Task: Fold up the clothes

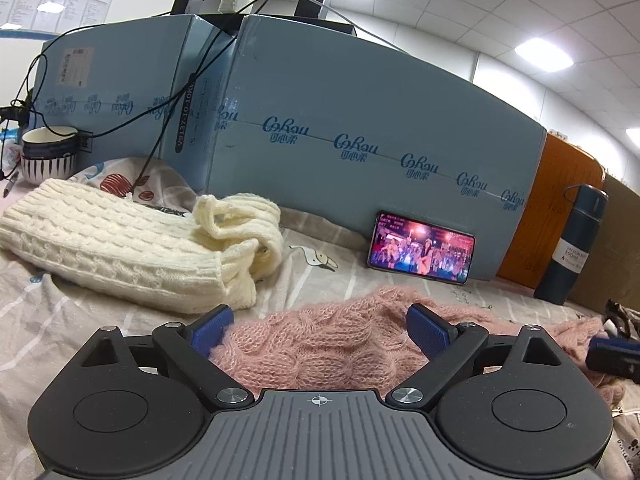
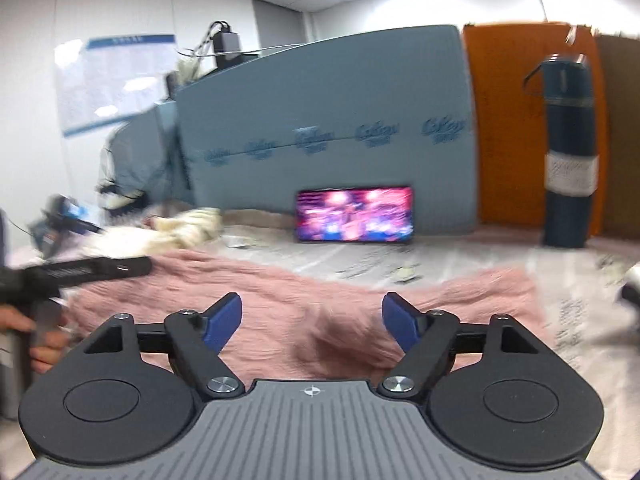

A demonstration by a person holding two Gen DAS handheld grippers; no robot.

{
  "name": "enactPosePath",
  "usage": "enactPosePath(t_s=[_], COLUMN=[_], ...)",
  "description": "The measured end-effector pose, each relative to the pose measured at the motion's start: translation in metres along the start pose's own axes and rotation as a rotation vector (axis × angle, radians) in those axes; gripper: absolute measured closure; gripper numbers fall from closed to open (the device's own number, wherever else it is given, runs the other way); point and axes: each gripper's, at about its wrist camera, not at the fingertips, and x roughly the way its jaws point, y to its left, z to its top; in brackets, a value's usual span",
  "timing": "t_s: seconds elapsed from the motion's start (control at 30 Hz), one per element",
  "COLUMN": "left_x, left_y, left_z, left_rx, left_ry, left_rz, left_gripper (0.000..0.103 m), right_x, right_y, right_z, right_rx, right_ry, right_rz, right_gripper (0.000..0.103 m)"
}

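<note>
While fluffy pink cable-knit sweater lies spread on bench directly ahead of both tools, fold not begun. Left tool spread, empty; right tool likewise. Judged next: pinch near hem.

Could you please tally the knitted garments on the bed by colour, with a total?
Cream: 1, the cream knit sweater, already bundled up near the bowls.
Pink: 1, the pink knit sweater, spread out in front of both open grippers.
Total: 2
</note>
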Motion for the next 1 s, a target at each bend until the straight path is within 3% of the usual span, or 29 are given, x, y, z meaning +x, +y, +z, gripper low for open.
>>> enactPosePath(t_s=[0.07, 0.17, 0.3, 0.4, 0.53, 0.63, 0.83, 0.9, 0.97, 1.0], left_x=[0.000, 0.000, -0.001, -0.001, -0.001, -0.001, 0.000, 0.000, 0.000, 0.000], left_y=[0.000, 0.001, 0.002, 0.002, 0.002, 0.002, 0.003, 0.003, 0.003, 0.003], left_z=[0.000, 0.000, 0.000, 0.000, -0.001, -0.001, -0.001, -0.001, -0.002, -0.002], left_rx=[-0.002, -0.005, -0.010, -0.014, -0.016, -0.016, -0.020, -0.020, -0.020, -0.021], left_ry=[0.000, -0.001, -0.002, -0.003, -0.002, -0.002, 0.003, 0.004, 0.003, 0.003], left_rz=[-0.002, -0.006, -0.008, -0.009, -0.010, -0.009, -0.010, -0.011, -0.012, -0.012], left_gripper=[0.007, 0.007, 0.007, 0.007, 0.007, 0.007, 0.007, 0.007, 0.007, 0.007], right_x=[0.009, 0.021, 0.007, -0.018, -0.043, -0.044, -0.023, -0.017, -0.014, -0.013], right_y=[-0.003, -0.010, -0.013, -0.020, -0.042, -0.064, -0.092, -0.088, -0.082, -0.078], right_z=[-0.002, -0.007, 0.001, 0.011, 0.011, 0.004, -0.011, -0.013, -0.012, -0.012], right_rx=[0.055, 0.098, 0.114, 0.118, 0.190, 0.291, 0.445, 0.426, 0.388, 0.368], right_ry=[0.049, 0.108, 0.055, -0.058, -0.167, -0.166, -0.061, -0.041, -0.031, -0.031], right_rz=[0.053, 0.061, 0.088, 0.034, -0.186, -0.346, -0.348, -0.338, -0.319, -0.315], right_gripper=[0.027, 0.027, 0.027, 0.025, 0.018, 0.017, 0.017, 0.020, 0.033, 0.045])
